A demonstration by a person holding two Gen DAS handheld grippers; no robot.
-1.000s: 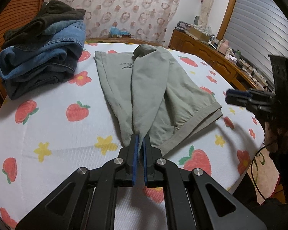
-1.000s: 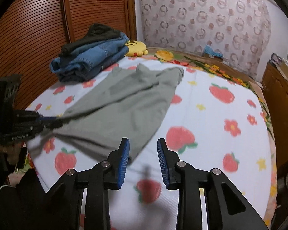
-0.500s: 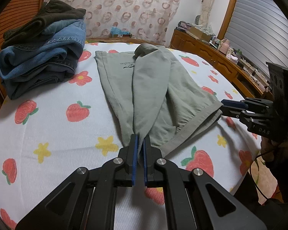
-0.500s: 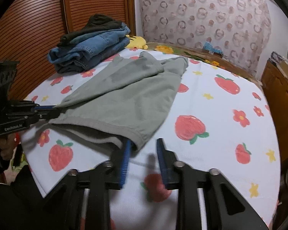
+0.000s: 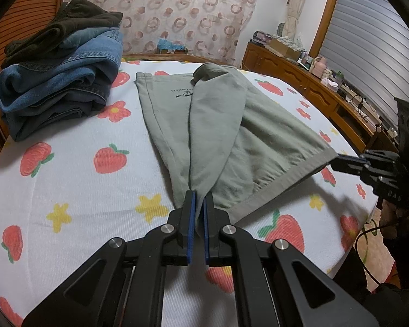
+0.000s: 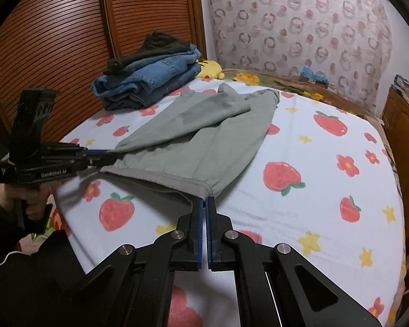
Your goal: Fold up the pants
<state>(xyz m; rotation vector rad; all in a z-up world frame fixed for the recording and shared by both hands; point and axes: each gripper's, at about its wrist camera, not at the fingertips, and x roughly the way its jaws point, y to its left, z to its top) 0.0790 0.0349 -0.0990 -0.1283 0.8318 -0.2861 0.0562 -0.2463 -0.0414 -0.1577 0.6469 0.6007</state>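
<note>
**Both tools pinch the hem of the green pants on the bed**

The left tool (image 5: 198,204) is clenched on the near end of the pants (image 5: 218,125), its blue pads (image 5: 192,212) closed on a narrow bunch of the grey-green cloth. The right tool (image 6: 205,209) is likewise clenched, gripping the other corner of the same ribbed hem, where the stitched band meets the side edge. Seen from the right wrist, the left tool (image 6: 106,158) holds its corner just above the bed's near edge, so the hem stretches taut between the two grips and lifts slightly off the sheet (image 6: 313,190).

The pants (image 6: 204,141) lie along the bed, hem toward the person, waist toward the headboard, with one layer folded over lengthwise and a small printed mark showing near the waist. The sheet is white with strawberries, flowers and stars. Left of the pants, near the wooden slatted doors (image 6: 68,41), sits a stack of folded jeans (image 5: 60,81) topped by a dark garment. A yellow plush toy (image 6: 211,69) rests just behind that stack.
</note>
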